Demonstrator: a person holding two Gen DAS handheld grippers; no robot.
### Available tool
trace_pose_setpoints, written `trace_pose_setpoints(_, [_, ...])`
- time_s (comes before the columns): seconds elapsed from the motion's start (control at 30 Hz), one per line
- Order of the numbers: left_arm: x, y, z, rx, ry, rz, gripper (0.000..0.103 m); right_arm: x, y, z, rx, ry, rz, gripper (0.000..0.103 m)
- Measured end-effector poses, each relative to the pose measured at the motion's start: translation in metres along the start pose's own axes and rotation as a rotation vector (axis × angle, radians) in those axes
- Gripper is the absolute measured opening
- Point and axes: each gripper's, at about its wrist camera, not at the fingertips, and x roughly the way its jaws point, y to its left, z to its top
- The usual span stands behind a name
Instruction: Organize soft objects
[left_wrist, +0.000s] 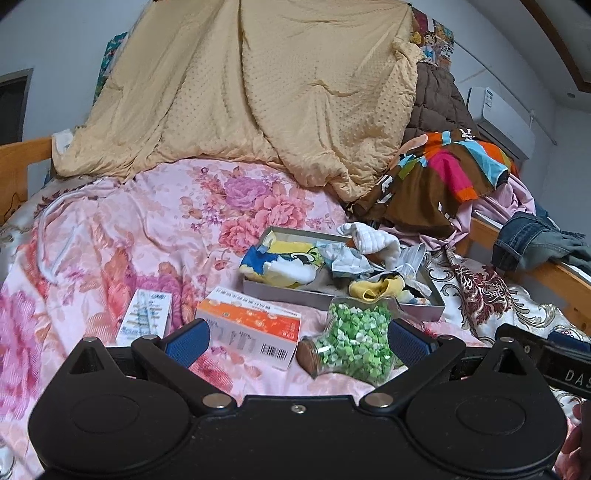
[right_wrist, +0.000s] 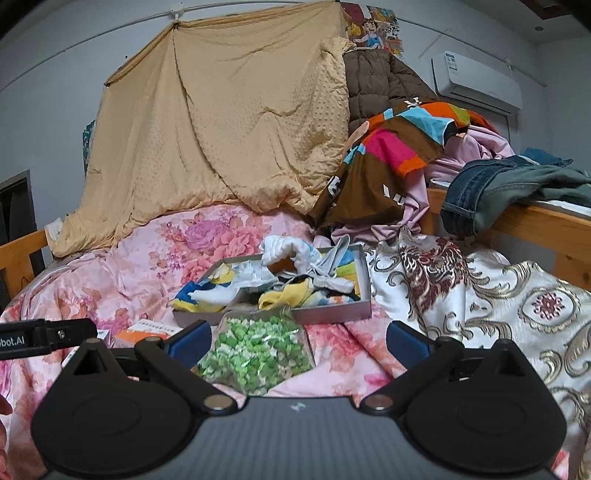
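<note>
1. Blue-padded and spread wide, the left gripper (left_wrist: 297, 341) hovers released above the bed with nothing between its fingers; the right gripper (right_wrist: 298, 341) is likewise spread and empty, at the left one's 3 o'clock.
2. Just ahead of both grippers lies one clear jar (left_wrist: 352, 341) of green and white paper bits, tipped on its side, its cork end toward 9 o'clock in the left view. In the right view it fills the gap at 12 o'clock.
3. At the jar's 9 o'clock sits one orange and white carton (left_wrist: 251, 328), nearly touching the jar; further toward 9 o'clock lies one small white packet (left_wrist: 146, 314). Both rest flat on the pink floral quilt (left_wrist: 129, 229).
4. Beyond the jar, at 12 o'clock, one shallow grey box (right_wrist: 332, 308) holds the soft things: a heap of socks and small cloths (right_wrist: 291, 273), yellow, blue and white, too tangled to count. One white piece (right_wrist: 288, 245) rises above the rim, and a blue and yellow one spills over the left edge.
5. Open quilt lies at 10 to 11 o'clock of the box. At its 3 o'clock is a white and gold patterned cover (right_wrist: 480, 295).
6. Further back, a brown multicoloured garment (right_wrist: 388, 158) and denim (right_wrist: 491, 192) are piled at 1 to 2 o'clock, over a wooden bed rail (right_wrist: 546, 225).
7. Farthest, a tan blanket (right_wrist: 221, 140) hangs like a wall at 12 o'clock.
</note>
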Motion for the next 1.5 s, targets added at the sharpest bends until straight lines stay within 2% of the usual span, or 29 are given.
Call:
trace_pose_setpoints(0.27, [-0.026,0.002,-0.017,0.068,-0.024,-0.004,0.102,-0.02,0.008,-0.011,0.028,0.011,-0.017,0.103])
trace_pose_setpoints(0.53, [-0.032,0.018,-0.027,0.034,0.001,0.016,0.102,-0.032,0.015,-0.021,0.016,0.025,-0.014,0.103])
trace_pose_setpoints(0.83, [-0.027,0.028,-0.037,0.023,0.04,0.026,0.102,-0.031,0.031,-0.034,-0.023,0.064,0.035,0.103])
trace_pose_setpoints(1.07, [-0.023,0.026,-0.048,0.017,0.076,0.019,0.102,-0.027,0.029,-0.037,0.006,0.079,0.032,0.103])
trace_pose_setpoints(1.5, [-0.023,0.026,-0.052,0.013,0.077,0.025,0.102,-0.021,0.022,-0.038,0.021,0.12,0.024,0.103])
